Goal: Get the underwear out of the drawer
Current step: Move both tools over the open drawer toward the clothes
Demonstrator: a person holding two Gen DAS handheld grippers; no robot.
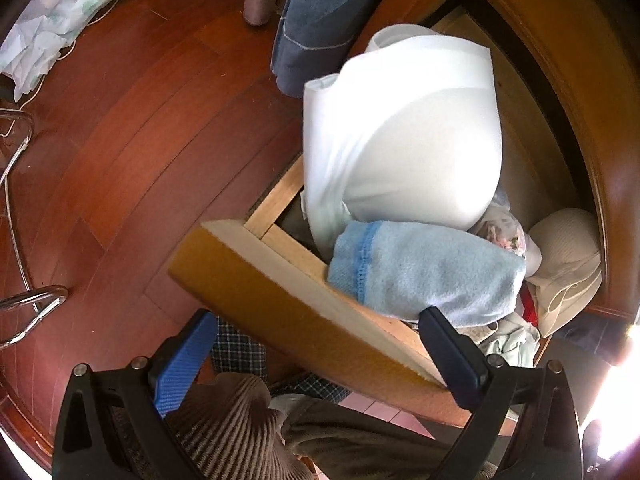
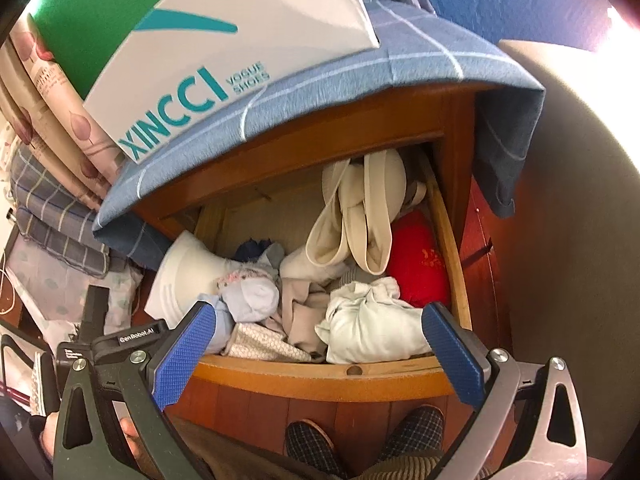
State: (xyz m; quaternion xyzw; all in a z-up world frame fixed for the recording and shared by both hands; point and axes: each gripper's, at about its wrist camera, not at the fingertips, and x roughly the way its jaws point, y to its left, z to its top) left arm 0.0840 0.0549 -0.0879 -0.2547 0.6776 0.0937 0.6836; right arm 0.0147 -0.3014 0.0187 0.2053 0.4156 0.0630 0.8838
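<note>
The wooden drawer stands pulled out, stuffed with underwear. In the right wrist view it holds a white bra cup, a beige bra, a red piece, a pale bundle and a light blue roll. My right gripper hovers open over the front edge, gripping nothing. In the left wrist view the white bra cup and light blue roll lie at the drawer's left end. My left gripper is open, its fingers straddling the drawer front.
A shoe box sits on a blue checked cloth that covers the cabinet top above the drawer. Plaid slippers stand below the drawer front. A red wood floor and a chrome rack lie to the left.
</note>
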